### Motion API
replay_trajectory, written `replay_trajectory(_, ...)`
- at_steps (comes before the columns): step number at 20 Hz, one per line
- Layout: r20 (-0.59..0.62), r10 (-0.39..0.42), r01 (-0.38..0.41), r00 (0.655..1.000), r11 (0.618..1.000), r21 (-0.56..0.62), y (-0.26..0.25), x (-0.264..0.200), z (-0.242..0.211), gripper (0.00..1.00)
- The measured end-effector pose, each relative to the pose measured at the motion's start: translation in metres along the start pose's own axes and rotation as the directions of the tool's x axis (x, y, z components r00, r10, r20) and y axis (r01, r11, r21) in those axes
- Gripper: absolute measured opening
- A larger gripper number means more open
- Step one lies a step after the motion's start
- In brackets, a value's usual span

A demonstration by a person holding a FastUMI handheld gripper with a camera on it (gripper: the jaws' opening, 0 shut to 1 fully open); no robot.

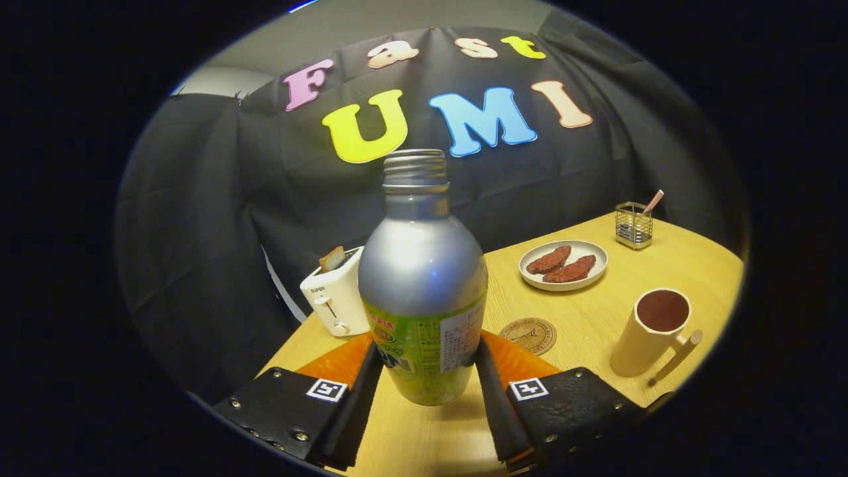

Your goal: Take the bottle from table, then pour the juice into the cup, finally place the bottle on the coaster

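We clamp our gripper (424, 371) on the uncapped silver juice bottle (423, 285) — both fingers pressing its label — with coaster (528, 335) and cup (651, 331) beyond on the table (596, 311).

Silver bottle (422, 265) green label, cream cup (652, 331), white toaster (335, 298)

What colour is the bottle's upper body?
Matte silver, above a green label; the bottle sits between the gripper fingers in the gripper view.

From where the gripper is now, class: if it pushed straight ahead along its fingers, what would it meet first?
Nothing new at first: the bottle already sits between the jaws of the gripper, which look closed on it. Beyond the bottle, the booth's black cloth wall seems next, though depth is unclear.
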State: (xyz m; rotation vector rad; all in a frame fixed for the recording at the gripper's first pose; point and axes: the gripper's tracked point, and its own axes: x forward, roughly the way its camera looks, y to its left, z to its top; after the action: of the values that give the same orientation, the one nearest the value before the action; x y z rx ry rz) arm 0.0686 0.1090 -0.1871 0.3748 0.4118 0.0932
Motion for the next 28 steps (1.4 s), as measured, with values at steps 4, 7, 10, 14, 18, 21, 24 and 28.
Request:
replay_trajectory(4,-0.01,0.033,-0.031,0.999,0.991,0.132,-0.014,-0.002,0.004,0.74)
replay_trajectory(7,-0.013,0.043,-0.039,0.999,0.979,0.201,-0.025,-0.003,0.004,0.74)
replay_trajectory(10,-0.008,0.049,-0.044,0.999,0.956,0.291,-0.038,-0.003,0.002,0.74)
replay_trajectory(14,0.015,0.049,-0.05,0.999,0.895,0.442,-0.053,0.0,0.0,0.74)
replay_trajectory(18,0.019,0.049,-0.051,0.999,0.831,0.554,-0.065,-0.001,-0.007,0.74)
replay_trajectory(21,0.01,0.044,-0.041,0.999,0.796,0.604,-0.073,0.002,-0.01,0.74)
replay_trajectory(24,0.012,0.053,-0.047,0.999,0.743,0.668,-0.074,0.006,-0.008,0.74)
replay_trajectory(28,0.045,0.023,-0.05,0.999,0.636,0.77,-0.082,0.008,0.002,0.74)
